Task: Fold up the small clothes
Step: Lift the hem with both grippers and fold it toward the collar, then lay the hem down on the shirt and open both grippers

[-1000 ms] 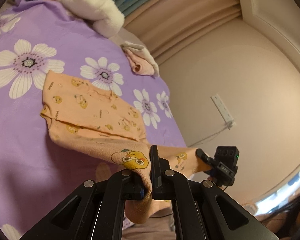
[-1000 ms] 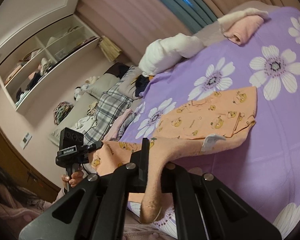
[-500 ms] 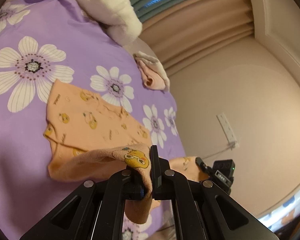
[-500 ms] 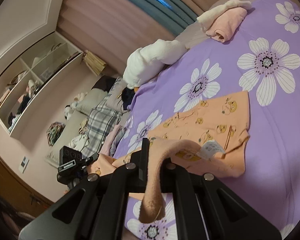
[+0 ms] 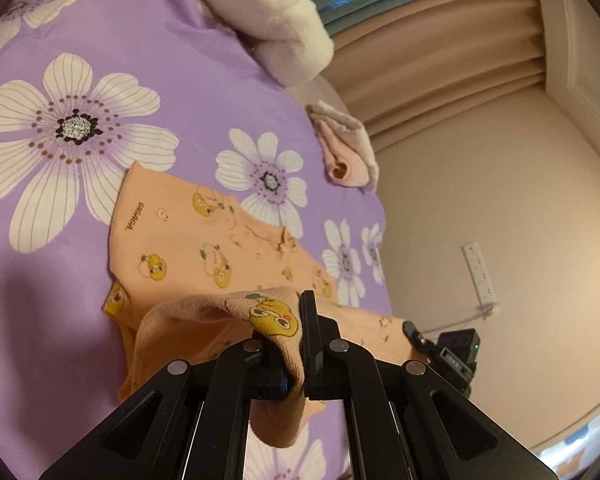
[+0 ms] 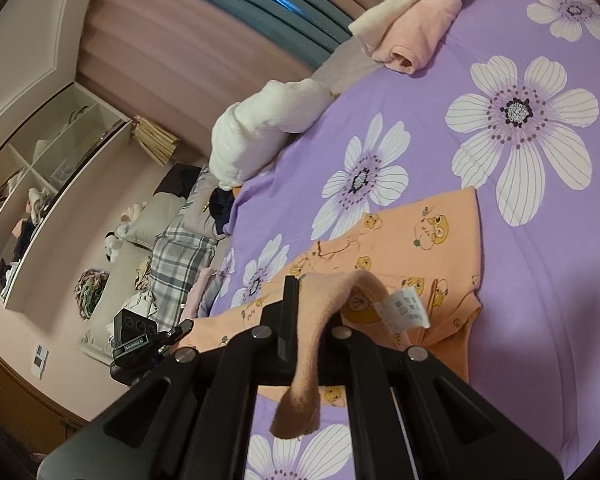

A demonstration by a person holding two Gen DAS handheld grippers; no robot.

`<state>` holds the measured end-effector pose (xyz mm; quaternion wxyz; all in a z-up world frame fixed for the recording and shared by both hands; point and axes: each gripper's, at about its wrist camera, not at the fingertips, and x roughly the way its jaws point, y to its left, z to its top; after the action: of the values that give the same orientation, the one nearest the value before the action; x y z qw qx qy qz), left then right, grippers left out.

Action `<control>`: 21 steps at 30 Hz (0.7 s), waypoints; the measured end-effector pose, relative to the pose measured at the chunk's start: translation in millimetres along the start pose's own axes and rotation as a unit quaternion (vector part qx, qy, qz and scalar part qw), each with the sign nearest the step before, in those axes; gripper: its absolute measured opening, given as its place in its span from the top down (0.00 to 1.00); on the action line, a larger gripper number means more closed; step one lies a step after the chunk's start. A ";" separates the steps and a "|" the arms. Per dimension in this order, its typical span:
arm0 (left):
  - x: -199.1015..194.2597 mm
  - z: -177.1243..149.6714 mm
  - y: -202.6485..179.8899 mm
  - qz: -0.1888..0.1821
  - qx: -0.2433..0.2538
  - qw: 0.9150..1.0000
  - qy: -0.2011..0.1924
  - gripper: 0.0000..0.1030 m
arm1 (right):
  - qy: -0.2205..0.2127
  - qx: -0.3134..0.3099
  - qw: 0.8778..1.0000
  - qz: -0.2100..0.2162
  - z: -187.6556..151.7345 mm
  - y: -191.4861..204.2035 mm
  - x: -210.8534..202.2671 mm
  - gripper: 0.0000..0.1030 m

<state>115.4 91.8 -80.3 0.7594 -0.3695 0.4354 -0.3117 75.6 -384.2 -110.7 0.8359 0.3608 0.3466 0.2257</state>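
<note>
Both wrist views face inward (close) across the shared bedspread

Left gripper, right gripper: matte black, silver screws.

Garment on bedspread, folded clothes and pillow beyond

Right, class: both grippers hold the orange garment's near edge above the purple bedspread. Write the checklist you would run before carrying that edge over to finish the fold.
1. Left gripper shut on orange garment: ok.
2. Right gripper shut on the same edge: ok.
3. Far half lies flat on the bedspread: ok, slight wrinkles.
4. Care label tucked inside: not ok, it hangs out.
5. Landing area clear of the folded pink cloth: ok.
6. Held edge level between grippers: cannot tell.
</note>
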 end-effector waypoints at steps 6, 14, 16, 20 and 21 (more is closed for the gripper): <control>23.0 17.7 10.5 0.019 -0.014 1.000 0.020 0.99 | 0.013 0.024 1.000 -0.016 12.3 -18.7 18.1 0.96; 44.8 38.3 27.5 0.045 -0.032 0.998 0.032 0.99 | 0.035 0.042 0.998 -0.044 28.8 -39.9 44.8 0.96; 49.6 42.4 34.0 0.050 -0.041 0.997 0.035 0.99 | 0.039 0.046 0.997 -0.046 32.3 -44.5 50.8 0.96; 57.0 51.0 47.7 0.059 -0.061 0.996 0.039 0.99 | 0.051 0.050 0.996 -0.055 39.3 -51.2 66.2 0.95; 57.8 53.3 50.4 0.060 -0.065 0.995 0.041 0.99 | 0.055 0.052 0.996 -0.056 41.0 -52.7 70.4 0.95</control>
<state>195.2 88.0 -128.7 0.7326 -0.3784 0.5066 -0.2519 159.0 -392.0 -159.6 0.8073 0.3704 0.4228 0.1795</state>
